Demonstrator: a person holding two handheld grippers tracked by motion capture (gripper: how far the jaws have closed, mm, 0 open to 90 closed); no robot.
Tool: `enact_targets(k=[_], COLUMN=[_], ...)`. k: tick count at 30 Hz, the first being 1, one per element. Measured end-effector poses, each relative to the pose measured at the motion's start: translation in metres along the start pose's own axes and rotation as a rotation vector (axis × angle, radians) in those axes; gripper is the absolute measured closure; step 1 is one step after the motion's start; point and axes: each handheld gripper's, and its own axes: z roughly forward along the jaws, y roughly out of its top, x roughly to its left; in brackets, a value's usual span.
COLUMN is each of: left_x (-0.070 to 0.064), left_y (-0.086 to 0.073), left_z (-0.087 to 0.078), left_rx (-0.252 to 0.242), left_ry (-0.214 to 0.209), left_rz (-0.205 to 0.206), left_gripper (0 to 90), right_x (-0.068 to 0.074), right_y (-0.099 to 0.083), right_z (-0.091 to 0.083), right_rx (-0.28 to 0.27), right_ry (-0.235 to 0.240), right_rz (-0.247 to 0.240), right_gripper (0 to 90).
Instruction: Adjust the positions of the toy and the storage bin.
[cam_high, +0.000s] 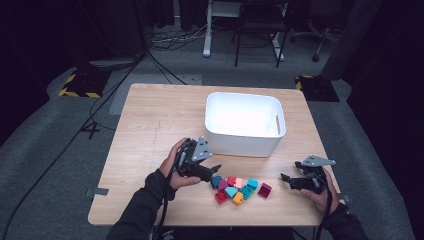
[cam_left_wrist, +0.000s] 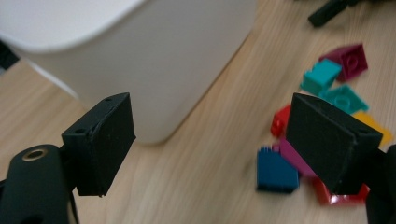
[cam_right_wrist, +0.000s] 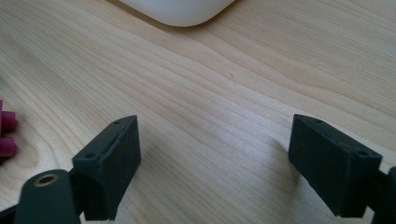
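Black left hand-held gripper (cam_high: 214, 169) (jaws wide) angles toward bricks (cam_high: 239, 189).

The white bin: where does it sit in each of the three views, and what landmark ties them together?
High view: the white bin sits at upper centre on the table, beyond the block pile.
Left gripper view: it takes up the upper left, behind the open jaws.
Right gripper view: one rounded corner shows at the top edge.
Shared landmark: the magenta block, far right of the pile; upper right; left edge.
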Motion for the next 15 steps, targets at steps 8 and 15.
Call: enact_targets(k=[8,15], left_x=[0.003,0.009], left_y=[-0.064,-0.101], left_z=[-0.001,0.004], left_rx=[0.133,0.203], left_ry=[0.035,0.027], left_rz=[-0.049,-0.098], left_gripper=[16.2,16.5], right_x=[0.000,0.000], right_y=[0.000,0.000], right_z=[0.000,0.000], right_rx=[0.000,0.004], right_ry=[0.006,0.015], right_rz=[-0.003,-0.008], right_gripper=[17.1,16.8])
